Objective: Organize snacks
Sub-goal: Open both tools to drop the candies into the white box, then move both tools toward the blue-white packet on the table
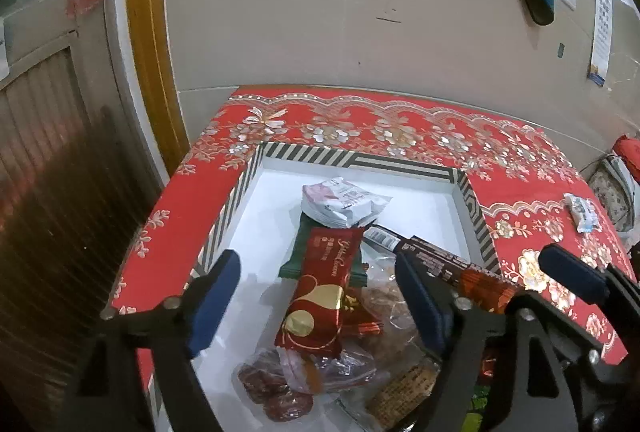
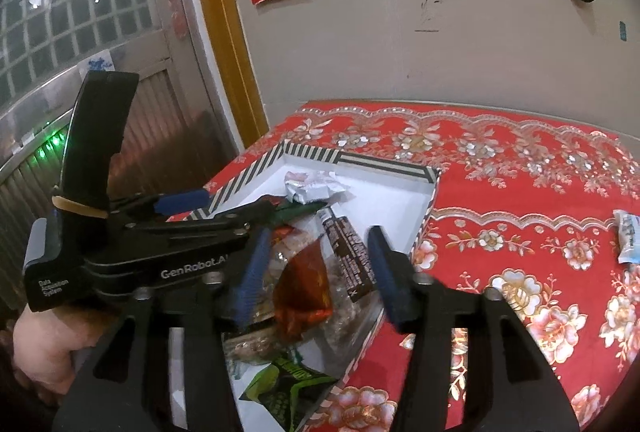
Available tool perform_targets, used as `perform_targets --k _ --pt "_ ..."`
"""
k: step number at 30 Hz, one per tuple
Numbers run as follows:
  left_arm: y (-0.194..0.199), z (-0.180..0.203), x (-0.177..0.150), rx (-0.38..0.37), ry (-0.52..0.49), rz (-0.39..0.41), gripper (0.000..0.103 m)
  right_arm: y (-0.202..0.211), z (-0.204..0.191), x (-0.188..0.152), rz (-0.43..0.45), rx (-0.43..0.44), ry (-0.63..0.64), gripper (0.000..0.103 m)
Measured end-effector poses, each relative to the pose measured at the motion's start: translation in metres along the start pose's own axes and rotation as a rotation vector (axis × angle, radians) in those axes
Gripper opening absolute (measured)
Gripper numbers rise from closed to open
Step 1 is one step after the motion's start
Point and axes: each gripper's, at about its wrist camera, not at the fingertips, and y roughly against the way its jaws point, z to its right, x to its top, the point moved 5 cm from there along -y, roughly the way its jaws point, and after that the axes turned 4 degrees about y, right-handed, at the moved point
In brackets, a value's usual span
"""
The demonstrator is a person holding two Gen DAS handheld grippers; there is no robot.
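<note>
Your desk (image 1: 532,191) wears a glossy red cloth printed with silvery-gold flowers and scalloped lace bands. On it sits a shallow rectangular box (image 1: 248,187) with a smooth white floor and black-and-white striped cardboard walls, and the snacks are piled inside it. At the far end lies a crinkled silver foil pouch (image 1: 344,201) on top of a dark green packet (image 1: 300,252). Over that slants a shiny red wrapper with gold swirls (image 1: 322,296). Nearer you there are clear bags of dark red dried fruit (image 1: 276,392) and of pale biscuits (the film is wrinkled and glares). A long brown bar wrapper (image 2: 348,256) with white print lies along the box's right side, beside a crumpled red-orange packet (image 2: 304,292) and a green-and-black packet (image 2: 280,392). One small blue-and-white packet (image 1: 582,211) lies alone on the cloth, well apart to the right.

Your left tongs (image 1: 320,308) stand wide open above the red wrapper, blue ribbed pads clear of it on both sides, gripping nothing. Your right tongs (image 2: 320,276) are about half open over the brown bar and the orange packet; the pads straddle them without pressing.
</note>
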Motion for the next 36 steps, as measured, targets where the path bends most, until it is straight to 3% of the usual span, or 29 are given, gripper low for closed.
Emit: perform_targets --k 6,10,11,13,14,21,27,30,36 --pt "0.005 -0.001 0.004 0.010 0.015 0.036 0.093 0.007 0.002 0.003 0.038 -0.009 -0.002 0.056" --pt "0.012 -0.003 0.009 0.045 0.022 0.071 0.099 0.024 -0.001 0.010 0.134 -0.060 0.050 0.056" --pt "0.013 -0.004 0.009 0.053 0.025 0.077 0.100 0.030 -0.001 0.012 0.163 -0.083 0.066 0.058" --pt "0.014 -0.008 0.010 0.060 0.039 0.084 0.101 0.040 0.000 0.016 0.213 -0.129 0.078 0.079" --pt "0.014 -0.009 0.011 0.054 0.047 0.086 0.101 0.043 0.002 0.018 0.229 -0.155 0.079 0.082" --pt "0.013 -0.017 0.010 0.049 0.092 0.080 0.101 0.058 0.028 0.027 0.253 -0.299 0.074 0.082" --pt "0.013 -0.019 0.009 0.052 0.112 0.087 0.101 0.094 0.086 0.022 0.282 -0.460 0.109 0.082" --pt "0.013 -0.018 0.009 0.053 0.115 0.086 0.101 0.110 0.124 0.013 0.253 -0.483 0.103 0.082" --pt "0.022 -0.004 0.011 0.130 0.051 0.131 0.101 0.152 0.198 -0.008 0.246 -0.505 0.083 0.082"
